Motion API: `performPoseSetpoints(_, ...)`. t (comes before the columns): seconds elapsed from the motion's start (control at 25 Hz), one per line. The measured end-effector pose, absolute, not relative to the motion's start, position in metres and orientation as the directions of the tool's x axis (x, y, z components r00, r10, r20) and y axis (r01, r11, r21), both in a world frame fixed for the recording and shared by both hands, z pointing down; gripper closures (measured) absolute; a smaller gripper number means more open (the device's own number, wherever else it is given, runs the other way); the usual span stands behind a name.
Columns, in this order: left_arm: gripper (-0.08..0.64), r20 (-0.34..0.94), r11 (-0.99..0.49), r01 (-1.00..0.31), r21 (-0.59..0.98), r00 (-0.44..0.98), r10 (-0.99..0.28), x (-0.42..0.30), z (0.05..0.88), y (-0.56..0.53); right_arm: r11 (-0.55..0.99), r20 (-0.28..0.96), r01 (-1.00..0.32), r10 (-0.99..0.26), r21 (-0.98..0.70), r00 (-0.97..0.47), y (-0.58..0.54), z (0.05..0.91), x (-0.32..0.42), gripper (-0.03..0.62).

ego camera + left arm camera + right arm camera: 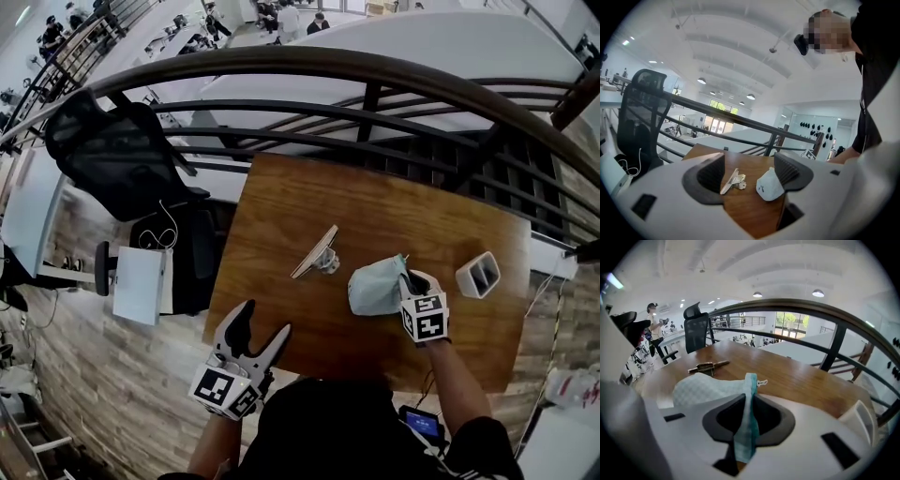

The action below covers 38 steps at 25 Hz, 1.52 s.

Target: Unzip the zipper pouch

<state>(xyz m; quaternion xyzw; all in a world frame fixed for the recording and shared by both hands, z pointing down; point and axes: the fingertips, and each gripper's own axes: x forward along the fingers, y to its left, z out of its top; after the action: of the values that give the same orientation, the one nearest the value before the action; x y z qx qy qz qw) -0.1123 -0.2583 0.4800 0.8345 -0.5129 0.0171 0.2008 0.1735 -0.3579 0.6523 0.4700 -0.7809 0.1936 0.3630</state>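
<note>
A pale teal checked zipper pouch (pixel 375 289) lies on the wooden table (pixel 309 197), right of centre. My right gripper (pixel 409 278) is at its right end and is shut on the pouch's edge. In the right gripper view the fabric (pixel 705 387) stands pinched upright between the pads of the right gripper (pixel 746 427), and a small white zipper pull (pixel 762 382) sticks out at its far tip. My left gripper (pixel 261 328) is open over the table's front left edge, holding nothing. In the left gripper view the pouch (pixel 769 185) shows past the left gripper (pixel 749 176), well beyond its fingers.
A metal clip-like object (pixel 319 253) lies left of the pouch at mid-table. A small white box (pixel 478 274) stands near the right edge. A dark railing (pixel 375 70) runs behind the table, and a black office chair (pixel 112 150) stands at the left.
</note>
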Motion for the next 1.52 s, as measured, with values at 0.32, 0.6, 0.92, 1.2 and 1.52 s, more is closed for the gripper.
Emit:
performPoseSetpoints(0.32,0.238,0.199,-0.522,-0.767,0.375,0.616,-0.762,-0.08,0.479,-0.267,0.627,0.593,-0.73,-0.707,0.272,-0.386,-0.335,0.567,0.138,0.551)
performPoseSetpoints(0.6,0.274,0.153,-0.666,-0.615,0.422,0.772,-0.616,-0.044,0.474,-0.27,0.654,0.488,-0.55,-0.756,0.52,-0.437,-0.3,0.518,0.104,0.554)
performPoseSetpoints(0.92,0.396,0.125,-0.808,-0.417,0.415,0.906,-0.404,-0.003,0.463,-0.273,0.68,0.412,-0.479,-0.725,0.556,-0.552,-0.272,0.482,0.085,0.554)
performPoseSetpoints(1.2,0.344,0.12,-0.865,-0.259,0.429,0.966,-0.23,0.031,0.457,-0.264,0.671,0.367,-0.441,-0.716,0.596,-0.594,-0.25,0.453,0.074,0.552)
performPoseSetpoints(1.52,0.345,0.11,-0.883,-0.111,0.456,0.992,-0.067,0.046,0.446,-0.251,0.675,0.367,-0.395,-0.699,0.623,-0.614,-0.235,0.453,0.063,0.545)
